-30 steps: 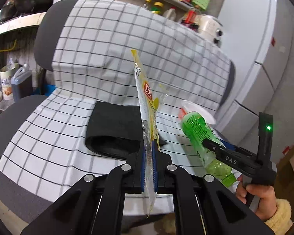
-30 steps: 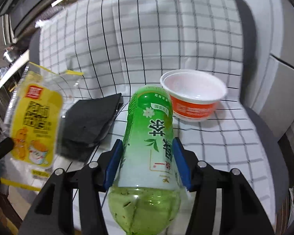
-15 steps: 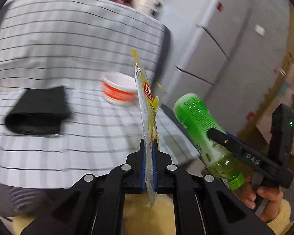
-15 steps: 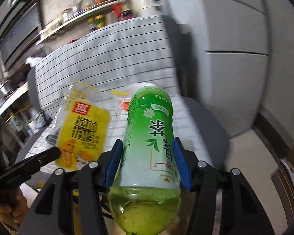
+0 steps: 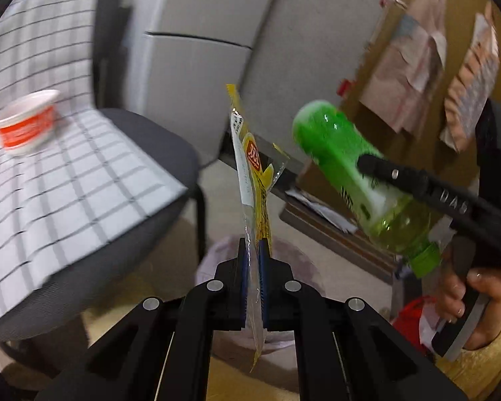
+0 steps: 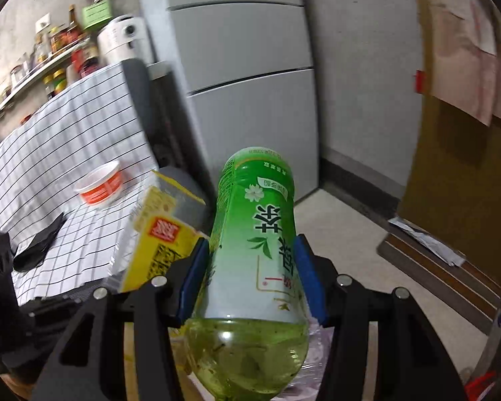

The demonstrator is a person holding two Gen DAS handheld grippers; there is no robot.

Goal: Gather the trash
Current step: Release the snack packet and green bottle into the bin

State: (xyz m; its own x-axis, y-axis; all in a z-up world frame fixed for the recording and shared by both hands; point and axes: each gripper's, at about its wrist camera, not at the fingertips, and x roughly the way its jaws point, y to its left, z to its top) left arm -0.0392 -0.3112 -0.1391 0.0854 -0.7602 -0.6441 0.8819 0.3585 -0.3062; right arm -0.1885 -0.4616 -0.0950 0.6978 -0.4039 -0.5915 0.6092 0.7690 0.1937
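My left gripper (image 5: 252, 260) is shut on a yellow snack wrapper (image 5: 250, 167), which stands edge-on between the blue pads. My right gripper (image 6: 250, 244) is shut on a green tea bottle (image 6: 254, 250), cap end toward the camera, with a little liquid inside. The left wrist view has that bottle (image 5: 344, 167) to the right of the wrapper, with a person's hand (image 5: 467, 287) on the right gripper's handle. A pale lilac bin bag (image 5: 297, 267) lies on the floor below both grippers. An orange and white cup (image 5: 26, 127) stands on the chair to the left.
The chair (image 6: 83, 153) has a checked cloth over it and a black folded cloth (image 6: 40, 244) on the seat. A grey fridge (image 6: 250, 67) stands behind, next to a shelf of jars (image 6: 50, 50). Papers lie on a brown threshold (image 6: 434, 260) at the right.
Both views have swung right, away from the chair toward the fridge and floor. The bin bag has come into view below. Wrapper and bottle stay gripped.
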